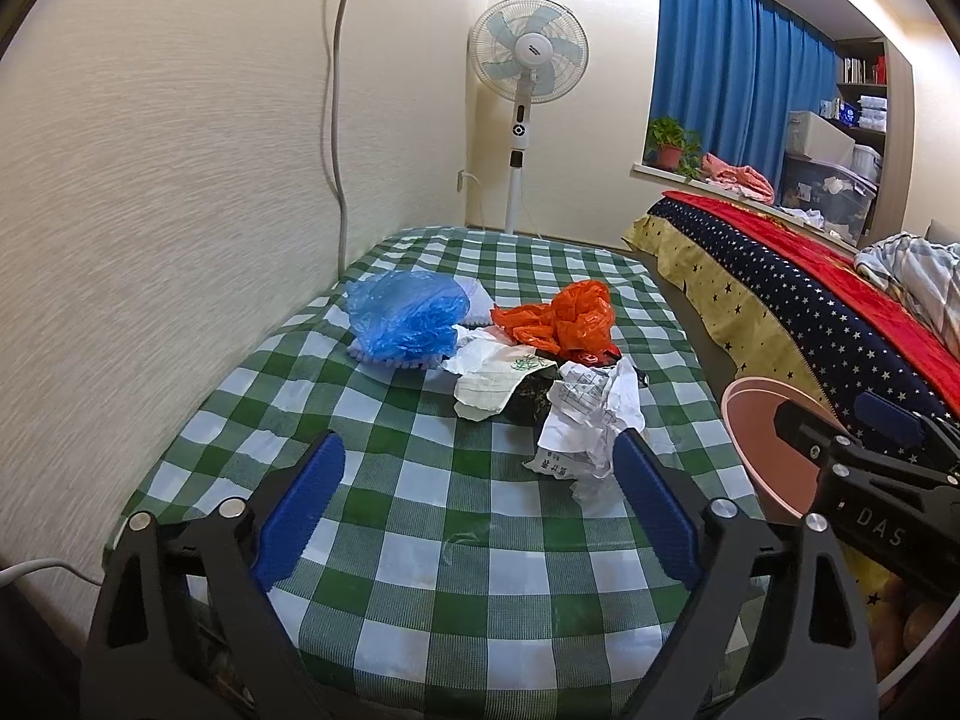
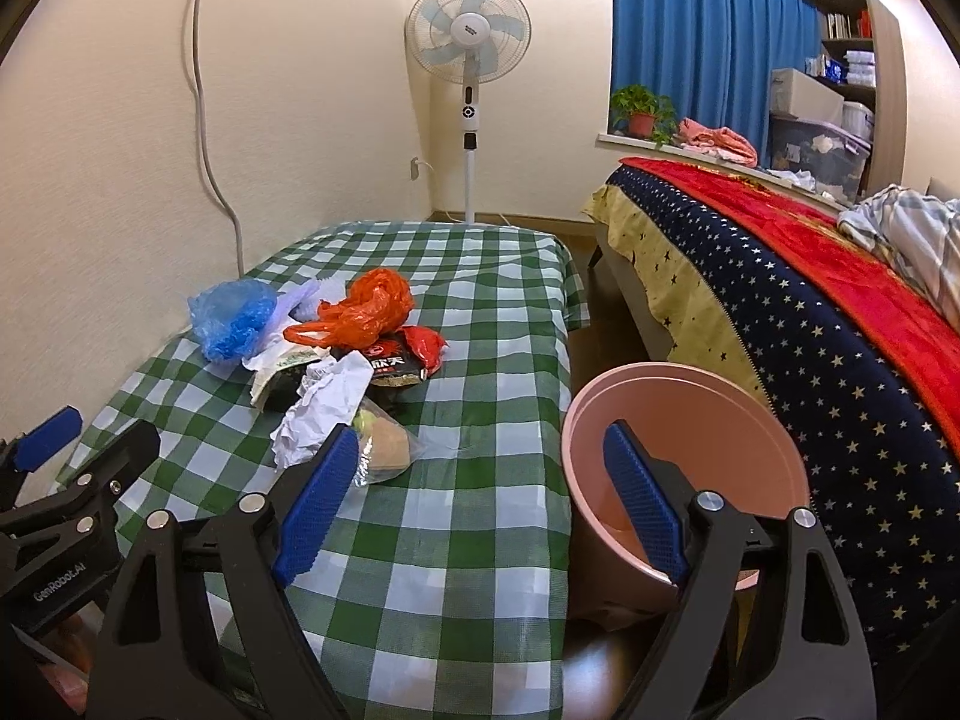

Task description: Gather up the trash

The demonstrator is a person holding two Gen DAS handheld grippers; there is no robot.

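A white pedestal fan [image 2: 467,42] with pale blue blades stands on the floor in the room's far corner. Right of it hang pleated blue curtains [image 2: 708,42]; on the sill's left end sits a leafy green plant in a red pot [image 2: 641,111], with crumpled pink cloth [image 2: 717,141] just beside it. A grey cable [image 1: 333,96] runs down the cream wall.
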